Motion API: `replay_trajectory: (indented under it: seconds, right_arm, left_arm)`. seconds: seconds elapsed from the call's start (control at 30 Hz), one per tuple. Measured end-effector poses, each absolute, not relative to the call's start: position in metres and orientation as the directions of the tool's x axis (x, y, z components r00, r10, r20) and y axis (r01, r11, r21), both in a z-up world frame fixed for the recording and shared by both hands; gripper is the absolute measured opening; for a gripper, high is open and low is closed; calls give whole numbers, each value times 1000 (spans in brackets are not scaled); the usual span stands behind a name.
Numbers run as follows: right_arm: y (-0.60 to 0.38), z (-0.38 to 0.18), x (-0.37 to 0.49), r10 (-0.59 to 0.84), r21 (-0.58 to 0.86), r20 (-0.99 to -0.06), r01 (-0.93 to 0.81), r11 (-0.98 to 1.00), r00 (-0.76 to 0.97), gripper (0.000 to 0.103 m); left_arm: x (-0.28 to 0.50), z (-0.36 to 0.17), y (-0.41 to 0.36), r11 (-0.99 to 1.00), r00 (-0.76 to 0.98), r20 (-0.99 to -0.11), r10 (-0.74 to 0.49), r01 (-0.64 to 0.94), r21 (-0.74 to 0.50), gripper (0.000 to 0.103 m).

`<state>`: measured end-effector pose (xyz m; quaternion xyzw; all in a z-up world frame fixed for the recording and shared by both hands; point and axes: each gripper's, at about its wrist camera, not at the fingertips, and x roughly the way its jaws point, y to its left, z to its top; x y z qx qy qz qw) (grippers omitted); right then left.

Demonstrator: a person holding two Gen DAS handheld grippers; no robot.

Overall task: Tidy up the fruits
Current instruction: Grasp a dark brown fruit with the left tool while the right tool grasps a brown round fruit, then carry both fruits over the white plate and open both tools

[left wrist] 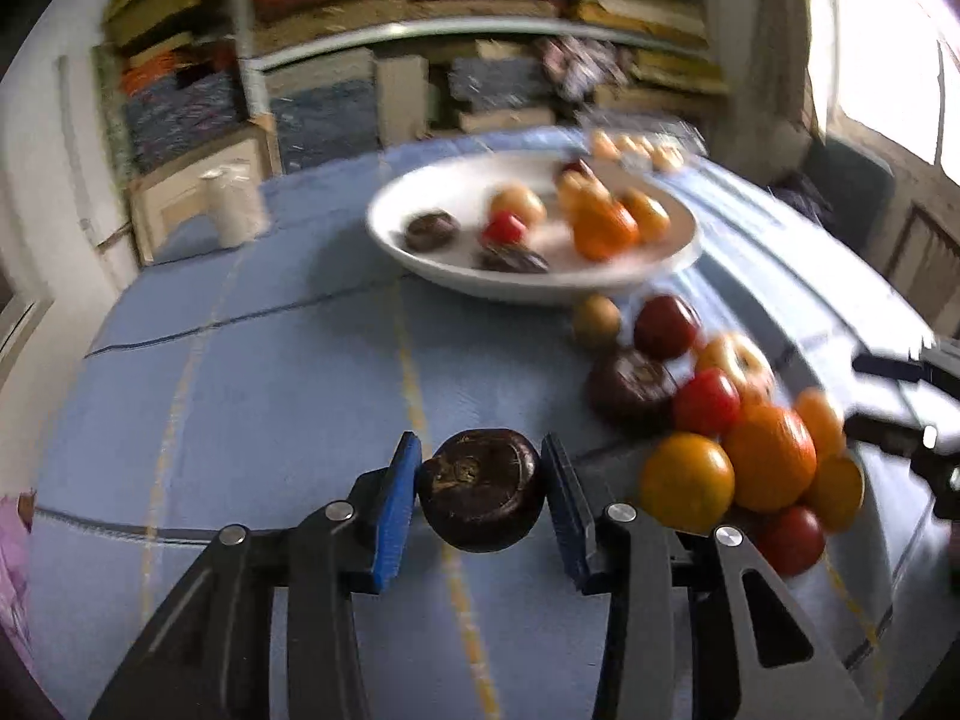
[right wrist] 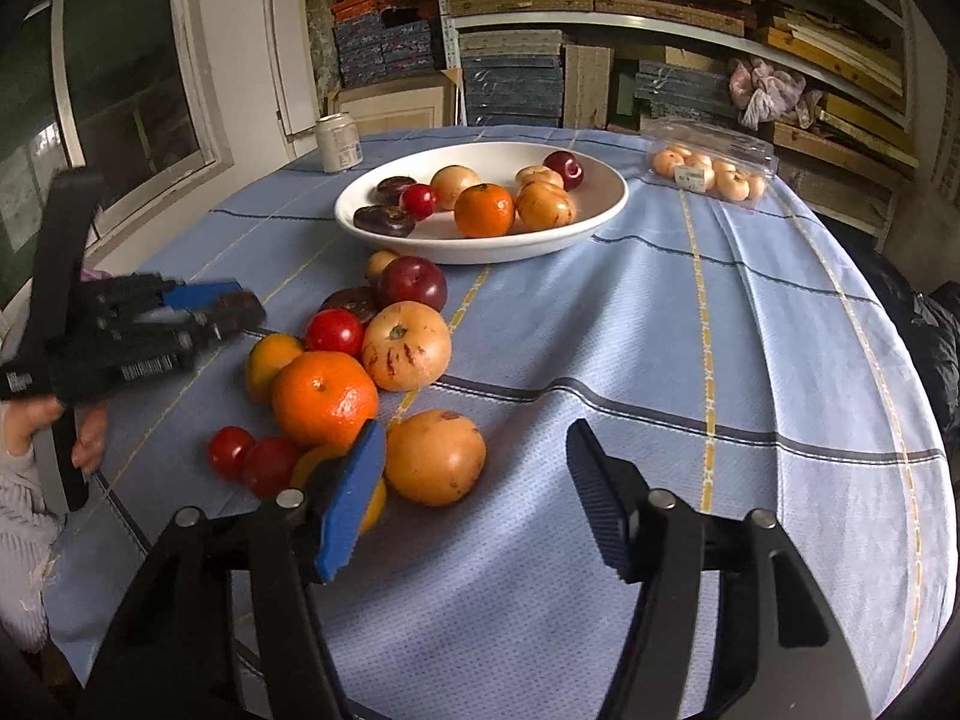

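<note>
In the left wrist view my left gripper (left wrist: 480, 450) is shut on a dark brown, flattish round fruit (left wrist: 480, 495), both blue pads pressing its sides above the blue checked cloth. The right wrist view shows this gripper (right wrist: 237, 303) at the left, beside the fruit pile. My right gripper (right wrist: 477, 444) stands open over the near end of the pile. A pale orange fruit (right wrist: 435, 459) lies just past its left pad (right wrist: 351, 498), untouched by the right one. The pile holds an orange (right wrist: 324, 399), red tomatoes (right wrist: 333, 330) and a striped yellow fruit (right wrist: 408, 345). The white bowl (right wrist: 480, 249) behind holds several fruits.
A pale can (right wrist: 339, 141) stands at the table's far left. A clear plastic box of small pale fruits (right wrist: 711, 171) sits far right. Shelves of stacked boxes fill the back wall. A person's hand (right wrist: 84, 438) grips the left tool's handle. The cloth drops off at the table's round edge.
</note>
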<state>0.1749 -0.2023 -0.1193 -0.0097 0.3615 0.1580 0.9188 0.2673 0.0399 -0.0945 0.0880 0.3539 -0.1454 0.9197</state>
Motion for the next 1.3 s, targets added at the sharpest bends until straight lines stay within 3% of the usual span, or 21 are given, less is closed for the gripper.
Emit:
replay_trajectory:
  seconds: [0.17, 0.37, 0.5, 0.73, 0.9, 1.17, 1.3]
  right_arm:
    - [-201, -125, 181, 284, 104, -693, -299, 949, 662, 59]
    - [-198, -130, 187, 326, 151, -705, -315, 937, 630, 55]
    - [-197, -132, 192, 377, 208, -704, -333, 920, 602, 41]
    - [-205, -131, 194, 418, 269, -681, -326, 906, 601, 39]
    - [-227, -108, 194, 395, 299, -617, -262, 918, 681, 39]
    - [-239, -8, 249, 330, 273, -470, -220, 936, 819, 39]
    - [-221, -5, 302, 337, 295, -477, -213, 931, 812, 39]
  left_arm:
    - [269, -84, 56, 957, 725, -649, -230, 289, -17, 42]
    - [264, -86, 44, 946, 717, -655, -238, 323, 11, 42]
    - [264, -88, 44, 946, 712, -661, -238, 325, 10, 42]
    - [270, -93, 43, 945, 698, -675, -238, 326, 4, 42]
    - [279, -83, 43, 952, 707, -666, -239, 306, -17, 42]
    - [329, -16, 13, 955, 778, -580, -242, 296, -1, 42]
    - [373, -9, 1, 968, 788, -575, -218, 251, -23, 42]
